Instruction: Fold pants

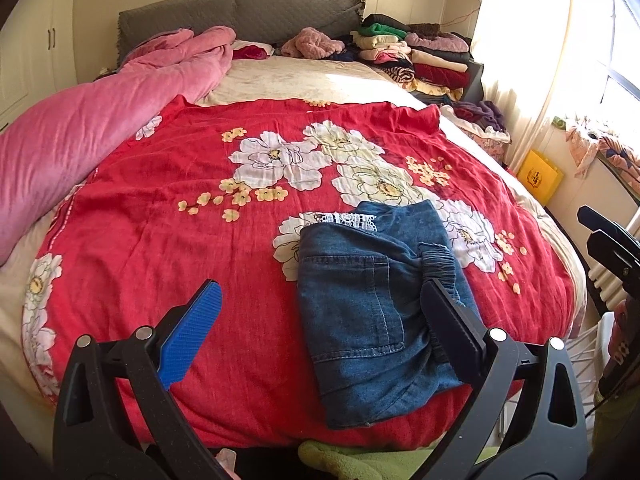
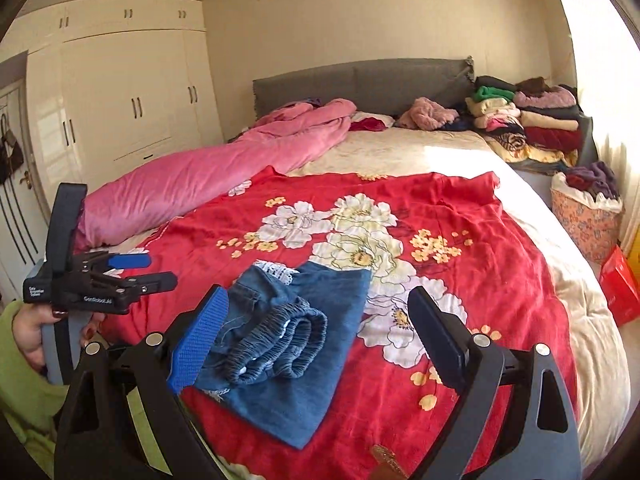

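Folded blue denim pants (image 1: 360,312) lie on the red floral bedspread (image 1: 168,216), near the foot edge of the bed, w/ the gathered elastic waistband (image 2: 276,344) bunched on top and a strip of white lace trim (image 1: 352,222) peeking out at the far end. A back pocket faces up in the left wrist view.

Left claw (image 1: 320,328) is spread wide, holding nothing; its blue textured pad (image 1: 192,336) hovers over bare bedspread to the left of the pants, while the black pad (image 1: 452,332) sits over the waistband side. Whether that pad touches the denim, can't tell.

Right claw (image 2: 320,344) also gapes wide w/ nothing in it; blue pad (image 2: 200,344) sits over the near-left corner of the pants, black pad (image 2: 436,340) over the white flower print to the right, apart from the denim.

In the right wrist view the left claw unit shows at the far left, gripped by a hand (image 2: 28,332) in a lime-green sleeve (image 2: 20,400).

Elsewhere on the bed: a long pink plush duvet (image 1: 80,132) rolled along the left side, a grey padded headboard (image 1: 240,12), and stacks of folded clothes (image 1: 416,56) at the far right corner. Cream wardrobe w/ dark handles (image 2: 132,96) stands along the left wall; floral fabric basket (image 2: 588,220) sits by the window side.
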`<state>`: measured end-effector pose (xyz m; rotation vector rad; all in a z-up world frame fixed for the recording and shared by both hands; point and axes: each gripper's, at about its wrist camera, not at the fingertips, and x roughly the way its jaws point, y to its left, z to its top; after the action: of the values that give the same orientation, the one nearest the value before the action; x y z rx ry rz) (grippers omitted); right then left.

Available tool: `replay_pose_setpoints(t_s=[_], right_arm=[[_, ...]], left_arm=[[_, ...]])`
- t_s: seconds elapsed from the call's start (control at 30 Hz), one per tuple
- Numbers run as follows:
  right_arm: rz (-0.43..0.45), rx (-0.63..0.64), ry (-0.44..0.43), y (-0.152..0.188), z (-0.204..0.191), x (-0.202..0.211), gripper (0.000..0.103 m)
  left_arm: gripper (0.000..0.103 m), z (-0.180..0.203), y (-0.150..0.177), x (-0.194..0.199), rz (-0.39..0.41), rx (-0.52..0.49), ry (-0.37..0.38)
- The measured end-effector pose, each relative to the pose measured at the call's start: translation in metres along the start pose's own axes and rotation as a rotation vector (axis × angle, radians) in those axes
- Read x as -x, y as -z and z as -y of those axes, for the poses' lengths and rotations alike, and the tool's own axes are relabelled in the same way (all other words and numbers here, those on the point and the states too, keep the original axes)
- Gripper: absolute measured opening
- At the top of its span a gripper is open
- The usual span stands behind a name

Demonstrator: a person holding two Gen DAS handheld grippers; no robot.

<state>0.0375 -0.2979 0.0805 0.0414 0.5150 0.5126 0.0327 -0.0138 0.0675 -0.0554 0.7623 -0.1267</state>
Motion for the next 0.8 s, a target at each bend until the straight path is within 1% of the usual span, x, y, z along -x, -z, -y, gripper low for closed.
replay_pose_setpoints(t_s=[0.17, 0.6, 0.8], right_arm=[[-0.023, -0.011, 0.018, 0.005, 0.004, -0.008, 0.091], [-0.143, -0.035, 0.049, 0.022, 0.007, -0.046, 0.091], [-0.265, -0.080, 0.069, 0.035, 0.017, -0.079, 0.090]], left_arm=[[0.093, -0.001, 0.003, -0.006, -0.010, 0.004, -0.006], [0.093, -0.007, 0.011, -0.032, -0.056, 0.021, -0.013], [0.093, -0.009, 0.016, -0.056, -0.092, 0.033, -0.001]])
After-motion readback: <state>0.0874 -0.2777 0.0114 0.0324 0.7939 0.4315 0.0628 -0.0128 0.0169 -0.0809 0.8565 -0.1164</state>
